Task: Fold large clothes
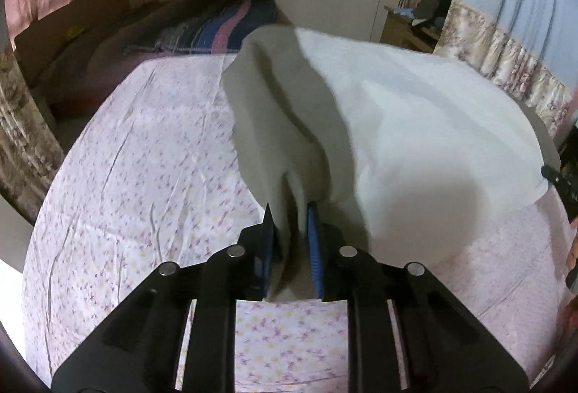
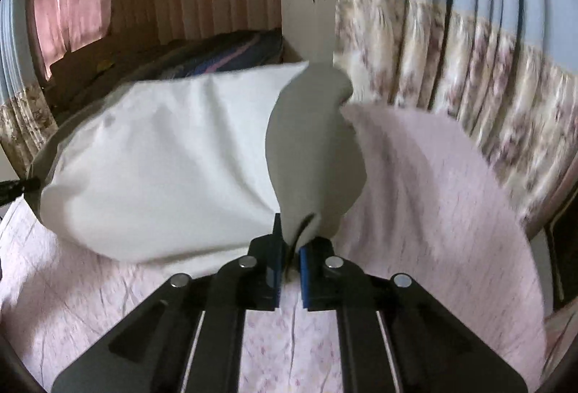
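Two grippers, both clamped on the same big white garment (image 1: 415, 111), and it's up off the bed sheet (image 1: 137, 176) right now, ballooning between them. Left gripper (image 1: 290, 212): jaws narrow, a thick bunch of cloth pinched between the blue pads (image 1: 314, 248), a grey-shaded fold rising straight out of them. Right gripper (image 2: 289, 241): jaws nearly closed, only a thin corner of the garment (image 2: 162, 158) caught at the very tips, w/ a dark seam or edge just showing in the gap. That's the weak spot imo: so little cloth in the right grip that any tug away from the bed sheet (image 2: 433, 194) could pull it free, and then that half drops in a heap. Garment hangs above the sheet's far half, lower edge seems to sag down to it on the near side, can't tell if it actually rests there. Right view is blurred around the curtain (image 2: 451, 68), so things look to be moving fast; a quick swing plus trapped air means the cloth may land creased or off-square. Also the left bunch is several layers thick, so the fold edge could come down twisted. Beyond the sheet, a striped blanket (image 1: 216, 28): overshoot and the far hem lands on that.
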`<move>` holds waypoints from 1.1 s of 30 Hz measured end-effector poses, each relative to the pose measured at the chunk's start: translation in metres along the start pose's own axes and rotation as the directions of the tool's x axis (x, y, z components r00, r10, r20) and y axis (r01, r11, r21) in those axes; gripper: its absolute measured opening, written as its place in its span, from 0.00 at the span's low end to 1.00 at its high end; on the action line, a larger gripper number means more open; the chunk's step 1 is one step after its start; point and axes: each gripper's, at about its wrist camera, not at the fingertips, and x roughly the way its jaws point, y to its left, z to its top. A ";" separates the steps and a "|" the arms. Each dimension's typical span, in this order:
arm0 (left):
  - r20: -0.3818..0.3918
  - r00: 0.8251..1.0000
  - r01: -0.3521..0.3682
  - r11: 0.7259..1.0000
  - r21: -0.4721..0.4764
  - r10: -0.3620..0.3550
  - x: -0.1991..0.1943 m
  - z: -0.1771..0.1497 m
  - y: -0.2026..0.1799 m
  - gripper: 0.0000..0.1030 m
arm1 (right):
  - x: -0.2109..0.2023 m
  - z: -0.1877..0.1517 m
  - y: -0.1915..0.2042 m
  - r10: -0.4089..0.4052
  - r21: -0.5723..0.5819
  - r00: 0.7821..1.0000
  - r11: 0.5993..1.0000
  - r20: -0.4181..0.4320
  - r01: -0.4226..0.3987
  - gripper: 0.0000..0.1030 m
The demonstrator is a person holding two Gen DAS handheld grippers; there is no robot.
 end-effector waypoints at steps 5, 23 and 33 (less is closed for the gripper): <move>-0.034 0.999 -0.030 0.999 -0.034 0.029 0.020 0.003 0.015 0.18 | 0.013 -0.004 -0.008 0.039 0.064 0.999 0.997 0.029 -0.041 0.28; 0.045 0.992 0.121 0.991 -0.060 -0.118 0.013 0.005 0.005 0.09 | 0.029 -0.011 -0.007 0.241 0.204 0.969 0.947 0.061 -0.249 0.17; 0.120 0.983 0.152 0.985 -0.083 -0.142 -0.088 -0.036 0.025 0.05 | -0.077 -0.038 0.018 0.355 0.148 0.922 0.914 0.156 -0.377 0.14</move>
